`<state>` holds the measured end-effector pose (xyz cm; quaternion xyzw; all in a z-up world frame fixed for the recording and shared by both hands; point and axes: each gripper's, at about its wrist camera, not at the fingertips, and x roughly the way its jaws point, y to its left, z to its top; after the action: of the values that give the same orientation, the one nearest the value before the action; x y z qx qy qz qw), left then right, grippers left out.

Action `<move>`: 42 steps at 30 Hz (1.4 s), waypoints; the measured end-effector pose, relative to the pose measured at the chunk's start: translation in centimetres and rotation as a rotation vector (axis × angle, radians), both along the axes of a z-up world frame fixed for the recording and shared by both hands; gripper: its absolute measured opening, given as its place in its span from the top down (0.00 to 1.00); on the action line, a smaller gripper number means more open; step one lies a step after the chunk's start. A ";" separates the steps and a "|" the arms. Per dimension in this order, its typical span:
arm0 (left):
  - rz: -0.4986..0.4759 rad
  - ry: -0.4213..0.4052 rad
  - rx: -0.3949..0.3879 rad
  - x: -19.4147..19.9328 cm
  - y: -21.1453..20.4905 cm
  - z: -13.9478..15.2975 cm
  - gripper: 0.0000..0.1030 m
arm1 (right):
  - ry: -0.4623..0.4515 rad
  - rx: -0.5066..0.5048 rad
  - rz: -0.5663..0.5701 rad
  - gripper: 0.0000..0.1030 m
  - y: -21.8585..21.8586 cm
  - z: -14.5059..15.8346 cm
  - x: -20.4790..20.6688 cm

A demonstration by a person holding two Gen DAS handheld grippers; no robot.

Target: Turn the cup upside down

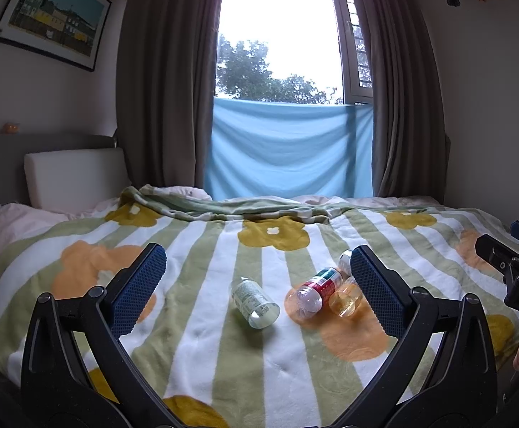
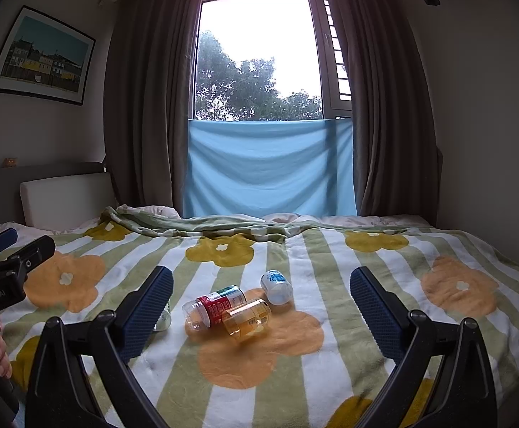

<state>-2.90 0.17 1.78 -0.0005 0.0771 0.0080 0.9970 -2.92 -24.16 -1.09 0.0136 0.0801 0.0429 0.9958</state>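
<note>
Holding both grippers, left (image 1: 257, 281) and right (image 2: 261, 294), wide open and empty, we target the amber cup (image 2: 247, 319) lying mid-blanket (image 2: 331, 249), touching the red-labelled bottle (image 2: 215, 306); we should grip across its wall, avoiding neighbours.

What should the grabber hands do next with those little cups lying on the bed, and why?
Probably move the right gripper down over the amber cup. Both grippers are open and empty, and that cup lies on its side against the red-labelled cup, between the right fingers.
</note>
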 end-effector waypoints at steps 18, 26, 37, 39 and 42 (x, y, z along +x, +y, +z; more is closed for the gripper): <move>0.012 0.010 -0.016 0.2 0.6 0.0 0.00 | 0.160 0.105 0.022 0.04 -1.8 -0.4 4.8; 0.057 0.010 -0.019 0.3 2.2 0.0 0.00 | 0.460 0.342 0.100 0.04 -4.4 -2.8 16.7; 0.113 0.078 -0.001 1.9 4.9 -1.6 0.00 | 0.891 0.602 0.049 0.04 -3.1 -13.0 29.1; 0.123 0.090 -0.005 2.2 5.6 -2.0 0.00 | 0.925 0.648 0.043 0.08 -2.9 -14.3 29.9; 0.122 0.108 -0.038 2.6 6.7 -2.4 0.00 | 0.963 0.695 0.023 0.15 -2.7 -15.8 30.9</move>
<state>-0.25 6.84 -0.65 -0.0236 0.1308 0.0674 0.9888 28.03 -26.86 -16.90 0.3559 0.5042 0.0663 0.7840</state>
